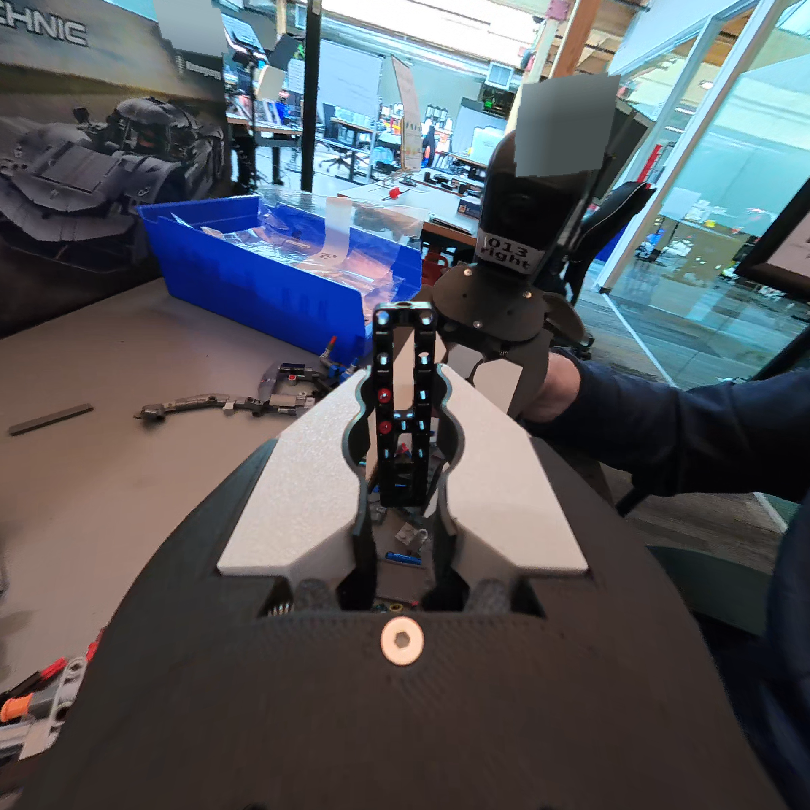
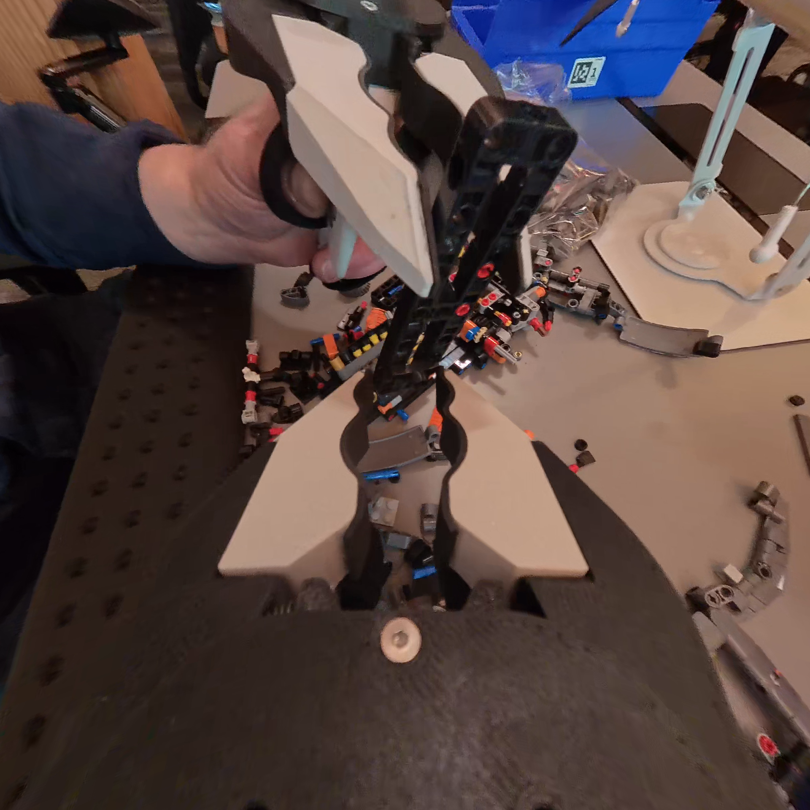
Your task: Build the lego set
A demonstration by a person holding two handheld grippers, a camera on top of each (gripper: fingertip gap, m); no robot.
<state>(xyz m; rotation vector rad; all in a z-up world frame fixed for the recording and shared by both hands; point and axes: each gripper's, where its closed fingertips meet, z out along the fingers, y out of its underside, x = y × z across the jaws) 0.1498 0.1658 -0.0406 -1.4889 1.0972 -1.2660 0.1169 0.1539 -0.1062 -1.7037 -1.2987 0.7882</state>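
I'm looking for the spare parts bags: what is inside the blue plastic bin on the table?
The blue plastic bin holds crumpled clear plastic bags, one bearing a white strip. The bags cover the bin's floor, and whatever pieces they contain cannot be made out.

Open workshop interior — grey worktable, glazed partition, bright ceiling light.

Grey table (image 1: pixel 109 460) at 8 o'clock; black pillar (image 1: pixel 312 87) at 12; desks and office chairs (image 1: pixel 346 149) beyond it; glass partition wall (image 1: pixel 723 197) in white frames at 2 to 3 o'clock; timber post (image 1: pixel 574 39) at 1 — overhead light panel (image 1: pixel 420 17) at 12; wood-panelled wall (image 2: pixel 26 52) at 10.
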